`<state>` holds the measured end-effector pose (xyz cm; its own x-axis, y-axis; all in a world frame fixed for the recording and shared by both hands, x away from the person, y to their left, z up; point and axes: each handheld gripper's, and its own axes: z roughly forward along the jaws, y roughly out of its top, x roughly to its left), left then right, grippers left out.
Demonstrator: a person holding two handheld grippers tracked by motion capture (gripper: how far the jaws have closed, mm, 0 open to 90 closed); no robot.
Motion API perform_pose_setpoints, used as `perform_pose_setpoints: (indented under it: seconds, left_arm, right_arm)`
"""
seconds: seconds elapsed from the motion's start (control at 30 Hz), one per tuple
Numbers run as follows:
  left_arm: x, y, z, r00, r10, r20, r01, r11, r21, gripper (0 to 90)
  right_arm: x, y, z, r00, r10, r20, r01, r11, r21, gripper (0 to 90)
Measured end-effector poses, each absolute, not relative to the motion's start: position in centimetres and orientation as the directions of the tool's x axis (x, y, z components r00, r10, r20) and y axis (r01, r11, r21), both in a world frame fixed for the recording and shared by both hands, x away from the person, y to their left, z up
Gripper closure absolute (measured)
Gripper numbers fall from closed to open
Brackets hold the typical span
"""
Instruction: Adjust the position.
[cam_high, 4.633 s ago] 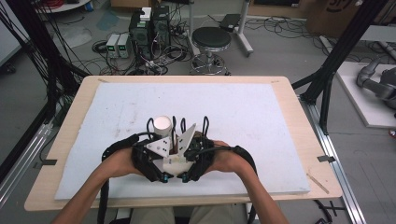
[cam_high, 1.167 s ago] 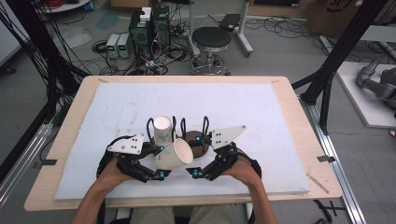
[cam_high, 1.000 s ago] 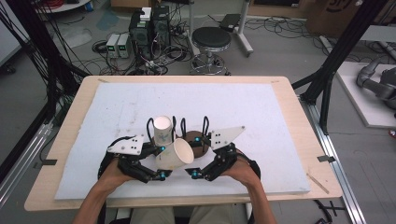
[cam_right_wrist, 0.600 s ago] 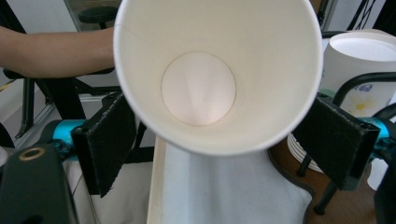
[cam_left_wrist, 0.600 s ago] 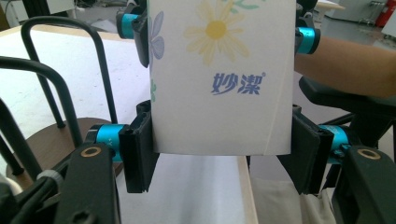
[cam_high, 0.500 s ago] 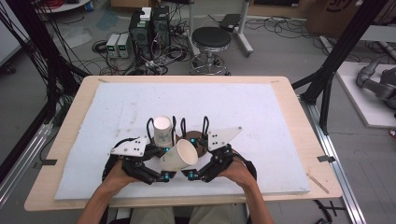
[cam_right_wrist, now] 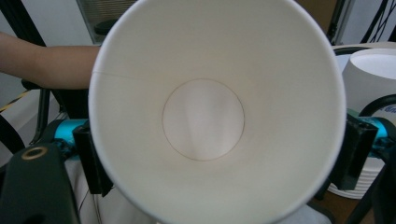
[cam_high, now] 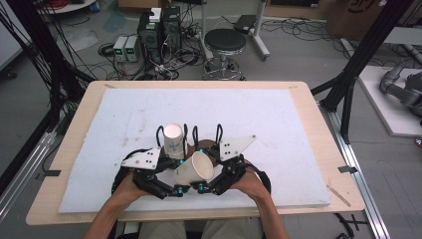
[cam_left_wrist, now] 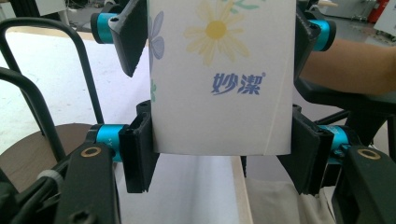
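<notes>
While both hands are resting low at the near edge of the tabletop (cam_high: 308,124), the two grippers are meeting on one tilted paper cup (cam_high: 195,168) held between them above the white mat (cam_high: 278,149). The left gripper (cam_left_wrist: 219,154) is pinching the cup's printed wall, its two black jaws pressing the paper from either side, with the other gripper's jaws gripping the same cup farther up in the left gripper view. The right gripper (cam_right_wrist: 219,172) is looking straight into the cup's open mouth, its jaws clamping the rim on both flanks. In the high view the left gripper (cam_high: 171,174) and right gripper (cam_high: 206,174) are sitting close together, the cup's mouth turning toward the right one. A second cup (cam_high: 173,141) is standing upright just ahead of the left gripper, beside a brown disc (cam_high: 211,152) on the mat
</notes>
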<state>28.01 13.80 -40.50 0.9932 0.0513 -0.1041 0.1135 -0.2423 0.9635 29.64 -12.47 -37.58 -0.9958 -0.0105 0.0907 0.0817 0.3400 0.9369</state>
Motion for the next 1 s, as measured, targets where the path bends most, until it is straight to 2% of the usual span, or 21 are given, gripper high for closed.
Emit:
perform_pose_setpoints:
  seconds: [0.07,0.2,0.9,0.93,1.0]
  left_arm:
    - [28.01,13.77,-40.5,0.994,0.048,-0.1,0.108,-0.249,0.962,36.1]
    - [28.01,13.74,-40.54,0.994,0.048,-0.102,0.11,-0.252,0.961,36.1]
    - [27.86,13.67,-40.6,0.994,0.045,-0.102,0.11,-0.247,0.963,35.5]
    - [27.85,13.66,-40.63,0.994,0.042,-0.105,0.112,-0.247,0.963,34.9]
    - [27.86,13.56,-40.64,0.992,0.061,-0.11,0.122,-0.256,0.959,23.1]
  right_arm:
    - [29.61,-12.38,-37.63,-0.996,-0.009,0.086,0.078,0.335,0.939,16.7]
    - [29.53,-12.42,-37.67,-0.996,-0.027,0.079,0.067,0.318,0.946,24.8]
    - [29.46,-12.52,-37.76,-0.996,-0.041,0.082,0.066,0.306,0.95,28.8]
    - [29.49,-12.5,-37.76,-0.996,-0.04,0.077,0.061,0.304,0.951,28.9]
    - [29.45,-12.53,-37.74,-0.996,-0.042,0.083,0.066,0.306,0.95,28.9]
